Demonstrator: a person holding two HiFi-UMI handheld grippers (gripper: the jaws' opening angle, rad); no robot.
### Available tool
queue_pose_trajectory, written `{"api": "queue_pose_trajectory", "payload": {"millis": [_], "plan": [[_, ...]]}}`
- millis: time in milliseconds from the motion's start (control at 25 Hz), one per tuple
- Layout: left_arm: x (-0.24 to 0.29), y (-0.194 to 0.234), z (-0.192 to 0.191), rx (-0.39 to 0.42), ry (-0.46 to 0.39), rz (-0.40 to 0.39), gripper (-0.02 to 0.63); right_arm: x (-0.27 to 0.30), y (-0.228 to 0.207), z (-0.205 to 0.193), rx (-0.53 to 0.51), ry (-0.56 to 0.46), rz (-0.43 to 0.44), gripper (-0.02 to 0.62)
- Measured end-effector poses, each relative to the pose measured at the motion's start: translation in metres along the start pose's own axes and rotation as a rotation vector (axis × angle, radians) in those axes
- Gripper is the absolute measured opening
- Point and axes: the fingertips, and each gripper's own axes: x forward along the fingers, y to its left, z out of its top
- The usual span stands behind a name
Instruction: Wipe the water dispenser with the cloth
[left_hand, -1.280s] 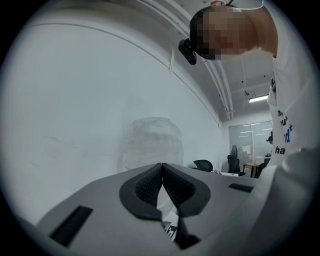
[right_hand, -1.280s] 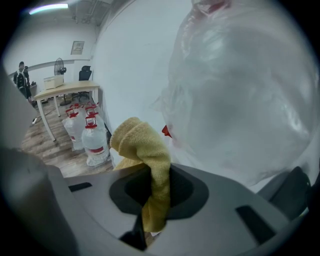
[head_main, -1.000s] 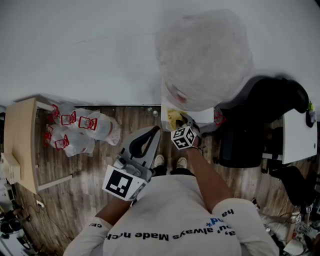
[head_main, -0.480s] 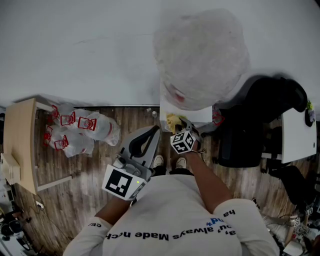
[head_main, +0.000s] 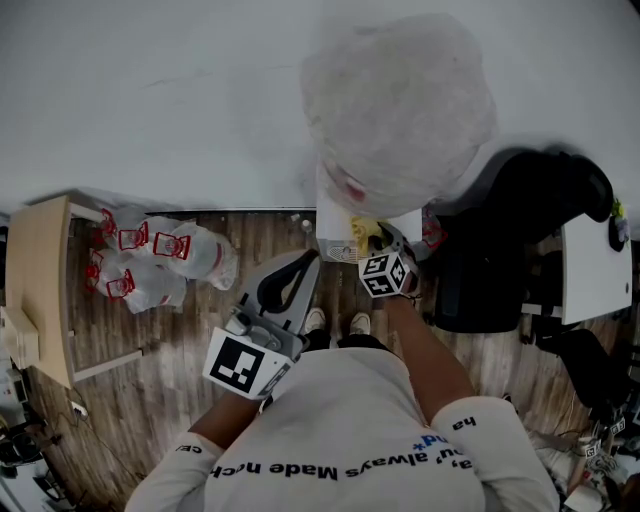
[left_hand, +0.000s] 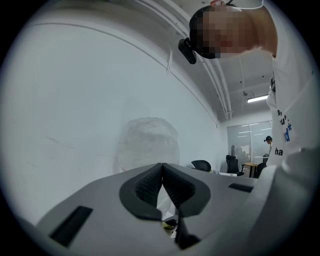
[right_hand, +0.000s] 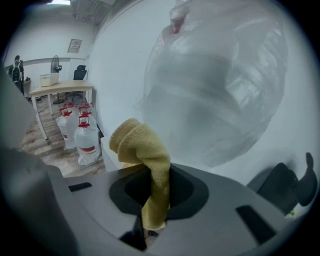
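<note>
The right tongs (right_hand: 152, 192) pinch a nubby yellow cloth (right_hand: 144, 147), bunched into a soft lump, at the boxy white water dispenser (head_main: 335, 222) beneath its crinkly plastic-wrapped bottle (head_main: 400, 110). The left tongs (left_hand: 162, 186) are clenched together, empty.

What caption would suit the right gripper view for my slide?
The yellow cloth, clamped in the right tongs, faces the plastic-wrapped dispenser bottle.

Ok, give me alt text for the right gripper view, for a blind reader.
The right gripper clamps a folded yellow cloth, held up near a large water dispenser bottle wrapped in clear plastic. Water jugs with red labels stand on the wooden floor at left.
</note>
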Motion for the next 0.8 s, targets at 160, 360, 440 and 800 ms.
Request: {"api": "queue_pose_trajectory", "payload": {"millis": [160,360,440,800], "plan": [[0.003,-0.003,-0.001,0.004,0.000,0.002,0.020,0.008,-0.019,-0.012,-0.023,0.022,-0.021,0.061],[0.003,-0.004,0.000,0.009,0.008,0.011,0.020,0.015,-0.029,-0.021,-0.029,0.043,-0.021,0.061],[0.003,-0.003,0.000,0.007,0.007,0.014,0.020,0.019,-0.028,-0.023,-0.033,0.049,-0.015,0.060],[0.005,-0.003,-0.003,-0.005,0.003,0.012,0.020,0.022,-0.021,-0.027,-0.024,0.065,0.037,0.058]]}}
